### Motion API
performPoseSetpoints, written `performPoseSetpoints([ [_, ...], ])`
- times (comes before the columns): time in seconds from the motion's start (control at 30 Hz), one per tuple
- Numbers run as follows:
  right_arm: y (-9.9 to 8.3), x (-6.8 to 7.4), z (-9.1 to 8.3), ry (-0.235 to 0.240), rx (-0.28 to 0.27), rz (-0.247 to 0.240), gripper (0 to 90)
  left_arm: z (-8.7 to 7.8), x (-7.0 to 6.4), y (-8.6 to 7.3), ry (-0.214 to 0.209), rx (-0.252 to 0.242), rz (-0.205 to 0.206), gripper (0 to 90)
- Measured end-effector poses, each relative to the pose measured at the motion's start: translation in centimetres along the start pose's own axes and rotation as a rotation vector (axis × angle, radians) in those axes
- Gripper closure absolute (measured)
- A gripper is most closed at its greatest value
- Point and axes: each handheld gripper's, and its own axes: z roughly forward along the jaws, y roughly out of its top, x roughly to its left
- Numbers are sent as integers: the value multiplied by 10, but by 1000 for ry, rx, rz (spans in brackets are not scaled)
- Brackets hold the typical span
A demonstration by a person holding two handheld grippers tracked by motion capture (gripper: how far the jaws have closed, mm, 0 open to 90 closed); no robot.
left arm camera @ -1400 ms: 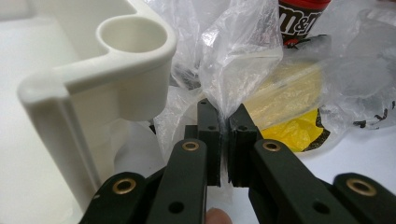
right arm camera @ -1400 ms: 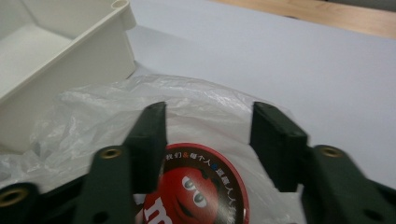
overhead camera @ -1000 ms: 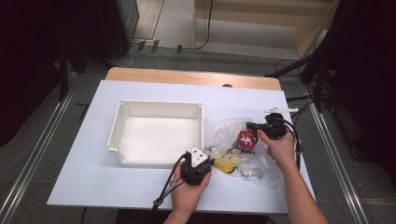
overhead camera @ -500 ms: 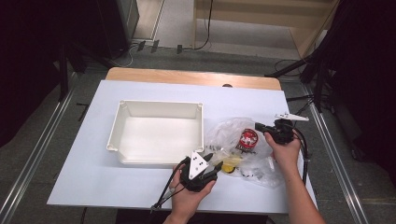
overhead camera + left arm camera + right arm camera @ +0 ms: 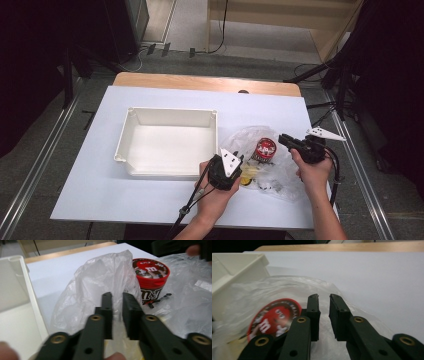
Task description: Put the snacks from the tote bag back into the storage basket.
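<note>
I have two hand-held grippers over the near right part of the counter (image 5: 165, 205), working at a clear plastic bag (image 5: 250, 140) that lies crumpled just right of the white tray (image 5: 170, 116). Inside the bag stands a red-lidded candy tub (image 5: 265, 148), upright, its round lid facing up, so its long axis runs vertical.

My left hand-held gripper (image 5: 117, 298) sits at the bag's near left corner, beside the tray's front right corner. Its jaws stand a narrow gap apart with nothing clamped; a raised fold of bag film rises just beyond the tips, and the tub lies ahead and to the right of them. My right hand-held gripper (image 5: 323, 300) comes in from the tub's right side, pointing left across the counter. Its jaws are likewise slightly parted and empty, hovering over the bag film, with the tub's lid just left of the left jaw and lower.

In my judgement the right one is nearer the tub, nearly alongside it, while the left is better placed to pinch the bag's loose fold. To take the tub, the right jaws would need to widen and shift left, since the present gap looks far narrower than the lid.
</note>
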Motion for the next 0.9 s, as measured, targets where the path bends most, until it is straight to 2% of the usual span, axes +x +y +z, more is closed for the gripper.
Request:
performPoseSetpoints([
  [0.07, 0, 6, -9, 2, -20, -9, 731, 3, 3, -2, -14, 14, -20, 888],
  [0.17, 0, 13, -15, 37, -11, 4, 664, 5, 5, -3, -23, 21, -38, 900],
  [0.33, -9, 25, -22, 25, 5, -34, 550, 5, 5, -3, -38, 26, -46, 900],
  [0.4, -13, 30, -19, -18, 39, -74, 484, 5, 7, -3, -41, 33, -51, 900],
  [0.43, -16, 31, -19, -42, 46, -77, 477, 5, 7, -3, -46, 32, -53, 900],
  [0.5, -20, 33, -18, -23, 48, -65, 449, 4, 7, -3, -48, 30, -54, 900],
  [0.53, -21, 35, -17, -21, 63, -76, 425, 4, 7, -3, -51, 28, -54, 900],
  [0.63, -22, 39, -13, -31, 91, -96, 380, 5, 8, -2, -64, 37, -71, 900],
  [0.77, -23, 44, -6, -35, 112, -123, 305, 4, 8, -2, -67, 42, -71, 900],
  [0.9, -23, 49, 4, -41, 121, -128, 253, 4, 8, -1, -68, 31, -77, 900],
])
